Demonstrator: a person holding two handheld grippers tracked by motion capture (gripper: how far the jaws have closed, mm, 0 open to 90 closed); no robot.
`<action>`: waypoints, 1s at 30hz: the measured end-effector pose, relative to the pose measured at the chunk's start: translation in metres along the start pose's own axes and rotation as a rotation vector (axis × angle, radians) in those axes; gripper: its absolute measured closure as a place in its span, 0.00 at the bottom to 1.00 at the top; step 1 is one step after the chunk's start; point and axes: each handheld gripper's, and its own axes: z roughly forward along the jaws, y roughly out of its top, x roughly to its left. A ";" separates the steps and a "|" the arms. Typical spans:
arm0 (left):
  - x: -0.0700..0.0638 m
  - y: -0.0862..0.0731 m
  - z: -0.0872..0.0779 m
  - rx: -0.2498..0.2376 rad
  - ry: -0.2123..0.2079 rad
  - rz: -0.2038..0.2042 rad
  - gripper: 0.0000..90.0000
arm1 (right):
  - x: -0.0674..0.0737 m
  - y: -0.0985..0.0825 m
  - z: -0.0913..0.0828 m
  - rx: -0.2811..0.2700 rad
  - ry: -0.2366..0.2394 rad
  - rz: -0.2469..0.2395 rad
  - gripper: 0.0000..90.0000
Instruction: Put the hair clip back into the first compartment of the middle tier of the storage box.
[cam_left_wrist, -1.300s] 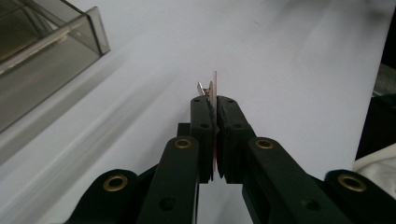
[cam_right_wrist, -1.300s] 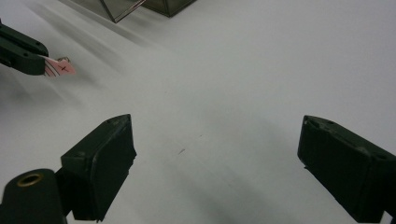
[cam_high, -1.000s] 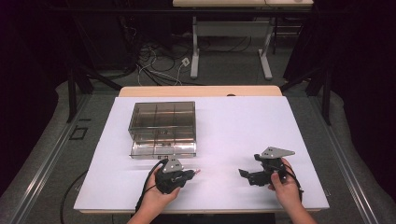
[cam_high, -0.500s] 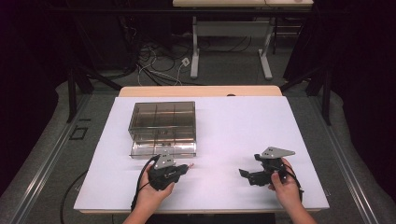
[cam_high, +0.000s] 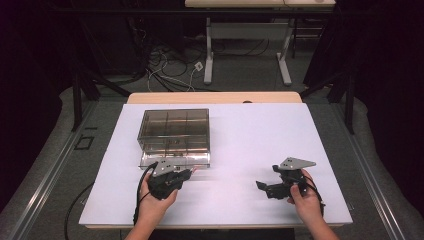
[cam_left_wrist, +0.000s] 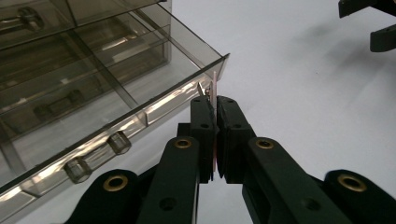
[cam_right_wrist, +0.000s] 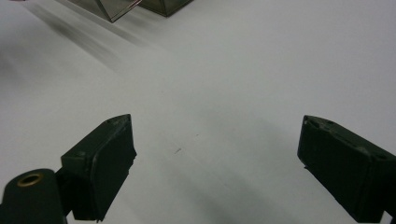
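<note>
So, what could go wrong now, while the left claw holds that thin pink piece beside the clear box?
1. The left claw pinches the thin pink strip by its flat sides only; it might slip or bend.
2. The strip's tip sits very close to the corner of the smoky clear compartment box, so it could catch on the rim.
3. The right claw stands open, apart from the box, so a push could shift it.

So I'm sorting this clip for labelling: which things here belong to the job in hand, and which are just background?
In the job:
- left gripper, shut on a thin pink strip
- clear compartment box

Background:
- right gripper, open over the white table
- floor cables
- far desk legs
</note>
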 end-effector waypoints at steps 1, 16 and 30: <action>0.001 0.001 -0.002 0.005 0.008 0.000 0.96 | 0.000 0.000 0.000 0.000 0.001 0.000 0.11; 0.016 0.002 -0.018 -0.034 0.061 -0.031 0.96 | -0.001 0.000 0.000 -0.005 -0.005 0.000 0.12; 0.032 0.001 -0.031 -0.061 0.112 -0.066 0.96 | -0.001 0.000 0.000 0.000 -0.005 -0.001 0.12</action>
